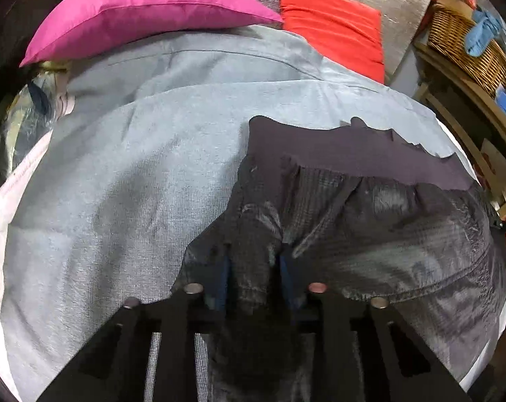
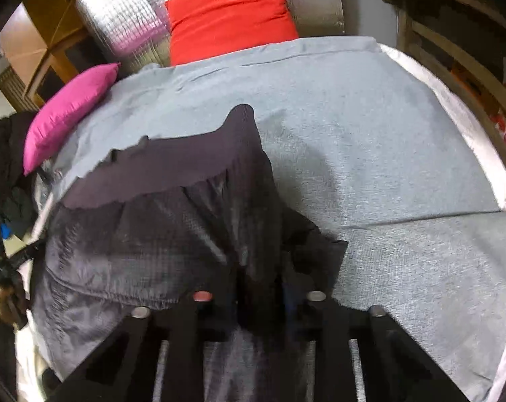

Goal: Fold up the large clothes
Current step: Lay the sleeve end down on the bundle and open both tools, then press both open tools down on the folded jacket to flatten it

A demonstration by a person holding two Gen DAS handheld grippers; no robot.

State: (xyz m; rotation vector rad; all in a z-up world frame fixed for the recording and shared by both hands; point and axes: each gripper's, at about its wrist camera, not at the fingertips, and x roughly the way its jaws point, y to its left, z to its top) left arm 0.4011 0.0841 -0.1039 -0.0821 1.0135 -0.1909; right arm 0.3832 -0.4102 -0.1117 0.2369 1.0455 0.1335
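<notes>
Here we are at the left gripper, and its 2 blue-padded fingers are clenched on a bunched fold of the dark garment; the cloth rises between the pads in a thick ridge and spills over the black frame below. Over on the right gripper, same story: the jaws are pinched tight on a dark wad of the same garment, though the pads themselves are lost in shadow and blur.

Now the garment itself. It is a charcoal, slightly shiny fabric with a fine grid weave that catches the light in pale patches. Along its far edge runs a wide, smooth, matte waistband, with gathers puckering just beneath it. A hem line with stitching shows near the left gripper's frame. It looks like shorts or loose trousers, but I cannot tell which from here.

From the left gripper the garment stretches away to the right; from the right gripper it stretches away to the left. So it hangs spread between the 2 grips, waistband on the far side, lower part draped toward the camera.

Underneath lies a pale blue-grey sheet covering a bed, with a white edge showing along its border. At the head of the bed sits a magenta pillow and beside it a red cushion, both against a silvery quilted panel. A wicker basket stands on a shelf off to the side.
</notes>
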